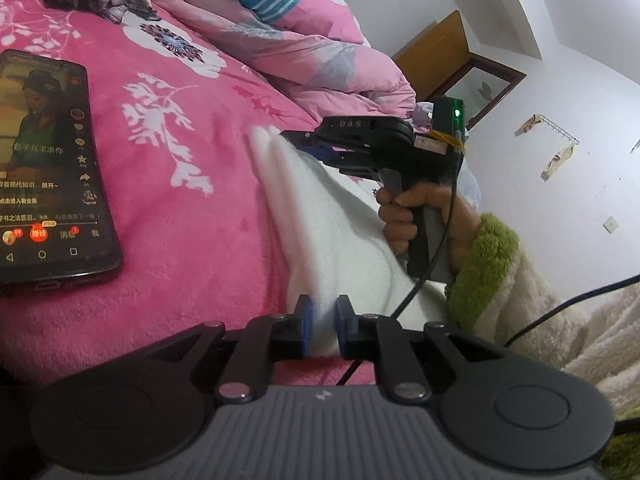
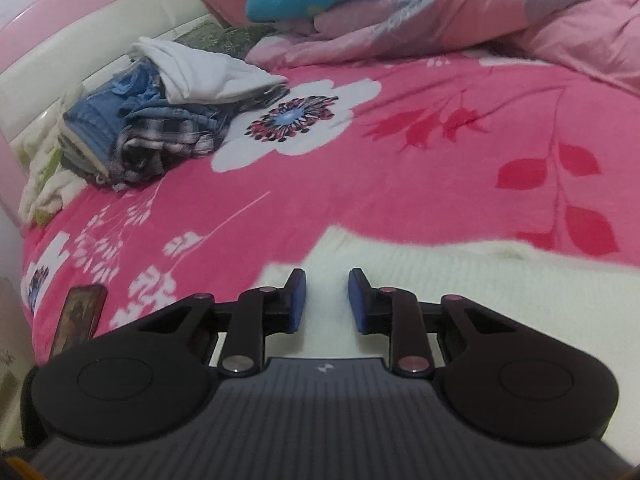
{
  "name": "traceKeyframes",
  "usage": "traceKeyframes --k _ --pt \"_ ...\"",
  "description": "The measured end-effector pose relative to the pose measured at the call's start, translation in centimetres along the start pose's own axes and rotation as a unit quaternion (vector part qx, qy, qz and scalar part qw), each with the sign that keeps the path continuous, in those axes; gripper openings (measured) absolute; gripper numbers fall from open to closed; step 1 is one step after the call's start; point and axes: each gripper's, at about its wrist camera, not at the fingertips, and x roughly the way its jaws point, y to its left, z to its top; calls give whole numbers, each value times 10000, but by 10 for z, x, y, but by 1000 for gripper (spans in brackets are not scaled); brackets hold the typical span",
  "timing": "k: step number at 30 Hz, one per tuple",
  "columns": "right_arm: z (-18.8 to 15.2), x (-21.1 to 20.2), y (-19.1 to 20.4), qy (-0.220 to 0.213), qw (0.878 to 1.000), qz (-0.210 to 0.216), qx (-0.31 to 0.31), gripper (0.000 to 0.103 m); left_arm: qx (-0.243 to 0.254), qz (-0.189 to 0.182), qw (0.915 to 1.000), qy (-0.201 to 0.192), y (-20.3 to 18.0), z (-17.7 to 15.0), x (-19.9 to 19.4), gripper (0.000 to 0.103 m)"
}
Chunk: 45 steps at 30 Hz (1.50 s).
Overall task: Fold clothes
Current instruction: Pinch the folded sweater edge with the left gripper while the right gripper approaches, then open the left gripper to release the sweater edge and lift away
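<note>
A white fleecy garment (image 1: pixel 320 208) lies on the pink flowered bed cover (image 1: pixel 180 240), pulled into a ridge between the two grippers. In the left wrist view my left gripper (image 1: pixel 323 326) is shut on its near end, with cloth bunched between the blue pads. My right gripper (image 1: pixel 286 136), held by a hand (image 1: pixel 404 216) in a green-cuffed sleeve, meets the garment's raised far end. In the right wrist view the right gripper (image 2: pixel 328 300) has its pads a little apart, and the white garment (image 2: pixel 440 272) fills the gap between them.
A lit phone (image 1: pixel 48 160) lies on the cover to the left, and shows in the right wrist view as a phone (image 2: pixel 80 316) at lower left. A pile of clothes (image 2: pixel 152 120) sits by the headboard. A crumpled pink quilt (image 2: pixel 480 20) lies along the far side.
</note>
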Motion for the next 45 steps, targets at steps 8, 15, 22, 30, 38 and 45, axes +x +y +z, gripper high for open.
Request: traceKeyframes --k 8,15,22,30,38,45 --pt "14 12 6 298 9988 251 290 16 55 43 9999 -76 -2 -5 -3 15" --pt "24 12 5 -40 9859 1214 1149 13 221 171 9995 -163 -8 -7 -4 16" --pt "6 -61 1 -143 9900 1132 828 13 315 342 9987 -189 -14 -9 -5 16" --pt "-35 -29 38 269 9968 431 -621 7 384 630 9971 -167 -21 -11 -5 19" --pt "-48 -89 48 -287 9930 320 -1104 11 597 939 9932 -338 -32 -9 -14 32" --pt "-83 -134 21 -477 9940 -56 -982 11 1223 1216 9826 -686 -65 5 -35 57"
